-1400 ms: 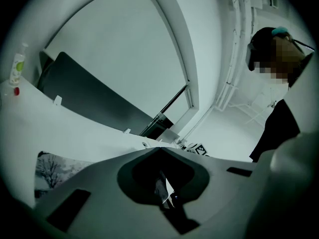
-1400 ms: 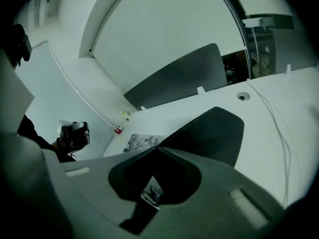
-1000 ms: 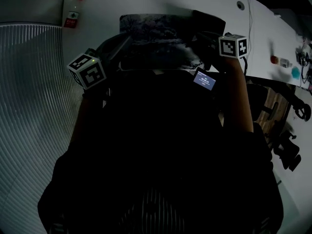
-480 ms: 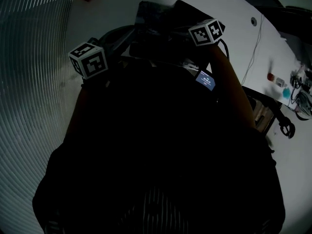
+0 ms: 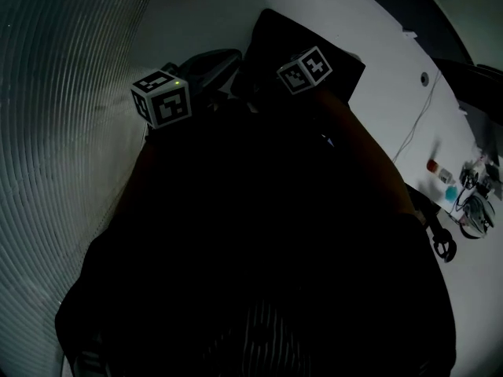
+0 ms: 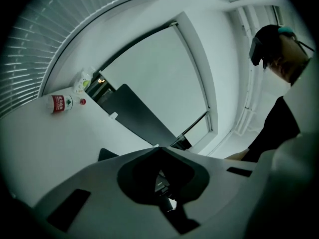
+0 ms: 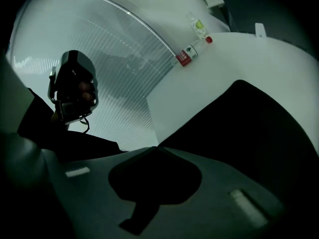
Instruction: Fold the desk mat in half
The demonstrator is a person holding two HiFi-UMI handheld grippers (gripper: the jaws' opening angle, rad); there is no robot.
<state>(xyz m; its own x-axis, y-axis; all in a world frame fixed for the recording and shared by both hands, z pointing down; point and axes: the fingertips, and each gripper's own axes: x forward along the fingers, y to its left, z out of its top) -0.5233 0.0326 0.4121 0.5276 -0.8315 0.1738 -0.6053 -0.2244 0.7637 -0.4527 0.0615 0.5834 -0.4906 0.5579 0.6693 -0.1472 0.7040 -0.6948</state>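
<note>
The desk mat (image 5: 314, 38) lies on the white table (image 5: 212, 10) with its black underside up, and its patterned face no longer shows. In the right gripper view it spreads as a black sheet (image 7: 249, 128) from the jaw tips to the right. My right gripper (image 7: 157, 146) is shut on its edge; its marker cube (image 5: 304, 69) hangs over the mat. My left gripper (image 6: 158, 147) is shut too, with a dark sliver of the mat (image 6: 106, 154) beside its jaws. Its cube (image 5: 161, 98) is just left of the mat. The mat's near part is hidden by my dark body.
A bottle with a red label (image 6: 61, 103) lies at the table's far left corner, also seen as the bottle (image 7: 187, 56) in the right gripper view. Ribbed flooring (image 5: 63, 93) runs left of the table. A cable and small items (image 5: 448, 175) sit at the right.
Both grippers have moved away from me across the table, the right one also leftward. The patterned top of the mat has been covered by its black underside.
</note>
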